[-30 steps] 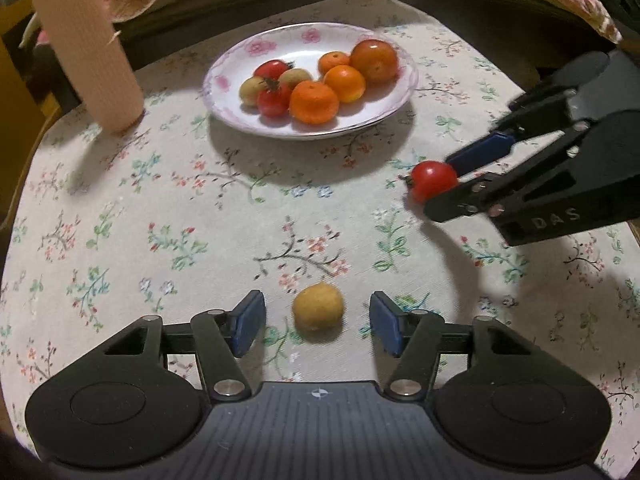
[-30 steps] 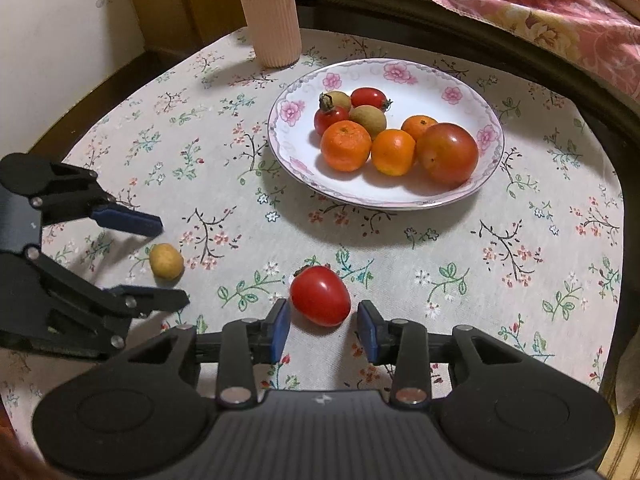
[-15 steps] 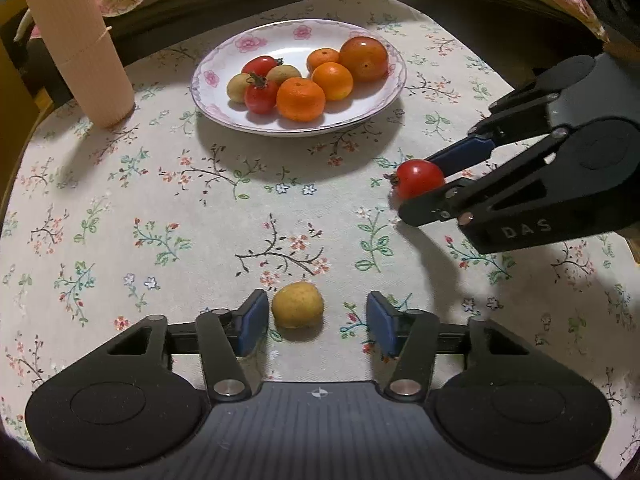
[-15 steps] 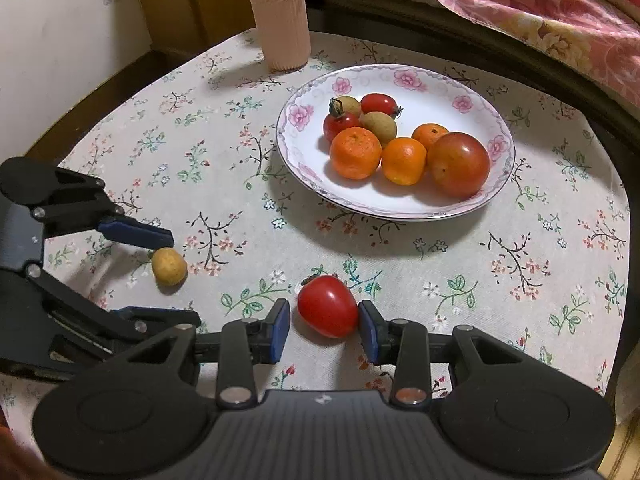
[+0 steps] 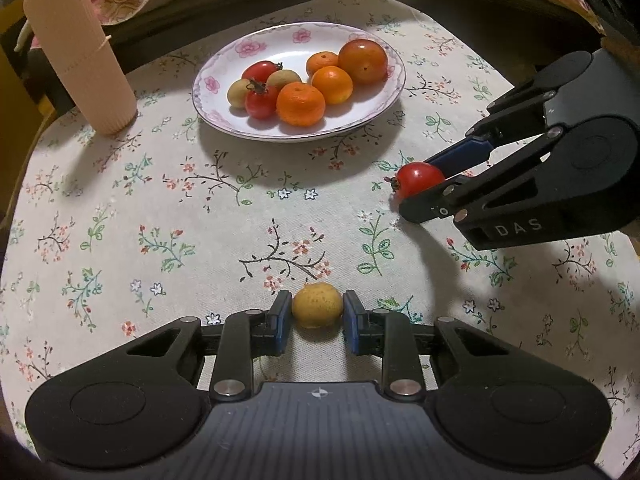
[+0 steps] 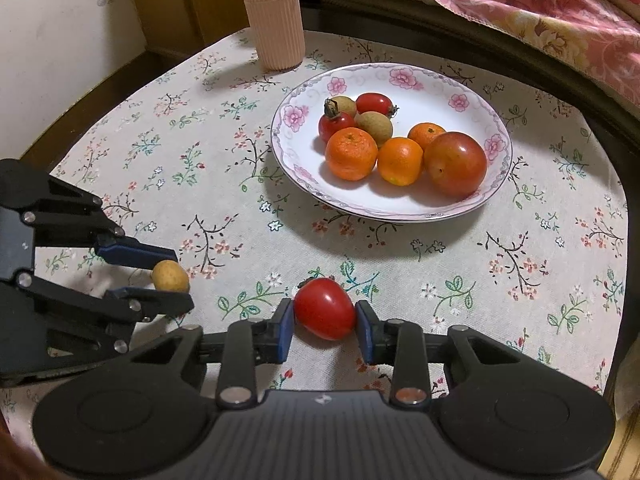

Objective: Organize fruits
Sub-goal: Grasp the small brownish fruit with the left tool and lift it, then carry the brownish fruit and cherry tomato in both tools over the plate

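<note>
Ribbed pink cylinder left of the plate of fruit, left gripper fingers closing, pinching a yellow-brown fruit on the desk below the plate, right gripper fingers pinching a red tomato below the plate

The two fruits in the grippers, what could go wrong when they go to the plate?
The left gripper pinches the small yellow fruit by blue pad tips only; it could roll out on lifting. The right gripper squeezes the soft red tomato, which might bruise. The plate already holds several round fruits, so a hard drop could knock them rolling.
</note>
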`<control>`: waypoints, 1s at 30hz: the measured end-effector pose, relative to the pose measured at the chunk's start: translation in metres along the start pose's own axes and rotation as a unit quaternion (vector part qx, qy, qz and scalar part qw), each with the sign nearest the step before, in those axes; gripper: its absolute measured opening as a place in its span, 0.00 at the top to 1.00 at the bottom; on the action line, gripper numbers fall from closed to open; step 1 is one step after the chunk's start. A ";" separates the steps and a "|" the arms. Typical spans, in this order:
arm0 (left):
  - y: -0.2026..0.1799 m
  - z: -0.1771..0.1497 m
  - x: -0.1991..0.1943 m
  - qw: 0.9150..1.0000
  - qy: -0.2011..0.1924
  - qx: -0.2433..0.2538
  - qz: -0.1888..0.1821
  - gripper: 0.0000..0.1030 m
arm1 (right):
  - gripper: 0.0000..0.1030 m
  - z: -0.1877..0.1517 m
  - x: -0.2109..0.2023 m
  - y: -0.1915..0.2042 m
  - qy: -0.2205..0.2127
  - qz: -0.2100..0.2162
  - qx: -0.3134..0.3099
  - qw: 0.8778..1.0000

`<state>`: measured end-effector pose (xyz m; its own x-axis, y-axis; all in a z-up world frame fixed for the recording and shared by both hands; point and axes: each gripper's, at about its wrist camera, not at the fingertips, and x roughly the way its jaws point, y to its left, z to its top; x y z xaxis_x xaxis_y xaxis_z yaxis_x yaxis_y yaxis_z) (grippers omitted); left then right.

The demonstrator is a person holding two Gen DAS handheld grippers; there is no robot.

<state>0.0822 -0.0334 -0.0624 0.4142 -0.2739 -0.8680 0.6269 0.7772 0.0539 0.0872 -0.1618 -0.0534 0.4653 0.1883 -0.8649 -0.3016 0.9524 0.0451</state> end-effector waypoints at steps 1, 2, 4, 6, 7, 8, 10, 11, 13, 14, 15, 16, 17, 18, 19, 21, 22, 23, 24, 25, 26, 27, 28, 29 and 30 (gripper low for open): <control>0.000 0.000 0.000 1.000 0.000 -0.001 0.000 0.67 | 0.68 0.000 0.000 0.000 -0.001 -0.001 0.000 1.000; -0.001 0.000 0.000 1.000 0.000 0.000 0.000 0.67 | 0.68 0.000 0.000 0.000 0.000 -0.001 0.000 1.000; -0.001 0.000 0.000 1.000 0.000 0.000 0.001 0.67 | 0.68 0.000 0.000 0.001 0.000 -0.002 -0.003 1.000; -0.001 -0.001 0.001 1.000 0.000 0.000 0.000 0.67 | 0.68 -0.001 0.000 0.002 0.000 -0.001 -0.004 1.000; -0.001 -0.001 0.001 1.000 -0.001 0.000 0.000 0.67 | 0.68 -0.001 0.000 0.002 -0.001 0.000 -0.004 1.000; -0.001 -0.001 0.000 1.000 -0.001 0.000 0.001 0.67 | 0.68 0.000 -0.001 0.002 -0.002 0.000 -0.004 1.000; -0.001 0.000 0.000 1.000 -0.003 -0.001 0.001 0.67 | 0.68 0.000 -0.002 0.002 -0.005 0.001 -0.004 1.000; -0.001 0.001 0.000 1.000 -0.004 -0.001 0.002 0.67 | 0.68 0.000 -0.002 0.003 -0.005 0.001 -0.004 1.000; 0.000 0.002 -0.001 1.000 -0.007 -0.001 0.003 0.67 | 0.68 0.000 -0.003 0.003 -0.005 0.001 -0.005 1.000; 0.000 0.003 -0.002 1.000 -0.008 -0.001 0.003 0.67 | 0.68 0.000 -0.003 0.003 -0.006 0.002 -0.005 1.000; 0.000 0.004 -0.002 1.000 -0.010 -0.001 0.004 0.67 | 0.68 0.000 -0.004 0.003 -0.007 0.002 -0.005 1.000; 0.001 0.005 -0.003 1.000 -0.011 -0.001 0.005 0.67 | 0.68 0.000 -0.004 0.003 -0.008 0.001 -0.004 1.000; 0.002 0.006 -0.003 1.000 -0.012 -0.002 0.006 0.67 | 0.68 0.000 -0.005 0.003 -0.009 0.001 -0.003 1.000; 0.003 0.007 -0.004 1.000 -0.014 -0.003 0.008 0.67 | 0.68 0.000 -0.006 0.002 -0.010 0.001 -0.001 1.000; 0.004 0.009 -0.005 1.000 -0.015 -0.004 0.009 0.67 | 0.68 0.001 -0.007 0.002 -0.012 0.002 0.001 1.000; 0.007 0.012 -0.007 1.000 -0.020 -0.007 0.013 0.67 | 0.68 0.002 -0.009 0.002 -0.016 0.002 0.002 1.000; 0.008 0.014 -0.008 1.000 -0.023 -0.009 0.014 0.67 | 0.68 0.003 -0.010 0.002 -0.018 0.002 0.002 1.000; 0.010 0.016 -0.009 1.000 -0.026 -0.010 0.015 0.67 | 0.68 0.004 -0.012 0.002 -0.020 0.003 0.002 1.000; 0.010 0.019 -0.011 0.999 -0.029 -0.011 0.016 0.67 | 0.68 0.004 -0.014 0.003 -0.023 0.004 0.002 1.000; 0.011 0.020 -0.012 0.999 -0.032 -0.012 0.018 0.67 | 0.68 0.006 -0.015 0.003 -0.026 0.004 0.002 1.000; 0.011 0.022 -0.013 0.999 -0.036 -0.013 0.019 0.67 | 0.68 0.007 -0.017 0.003 -0.028 0.004 0.003 1.000; 0.011 0.024 -0.014 0.999 -0.039 -0.013 0.020 0.67 | 0.68 0.009 -0.018 0.003 -0.031 0.004 0.003 0.999; 0.011 0.026 -0.015 0.999 -0.042 -0.013 0.021 0.67 | 0.68 0.010 -0.020 0.002 -0.034 0.003 0.004 0.999; 0.012 0.028 -0.015 0.999 -0.046 -0.013 0.023 0.67 | 0.68 0.012 -0.022 0.002 -0.039 0.002 0.006 0.999; 0.012 0.030 -0.016 0.998 -0.048 -0.014 0.023 0.67 | 0.68 0.013 -0.023 0.001 -0.042 0.001 0.007 0.999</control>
<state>0.1031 -0.0367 -0.0332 0.5050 -0.2888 -0.8134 0.5869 0.8058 0.0783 0.0873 -0.1620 -0.0268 0.5334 0.2095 -0.8195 -0.2915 0.9550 0.0544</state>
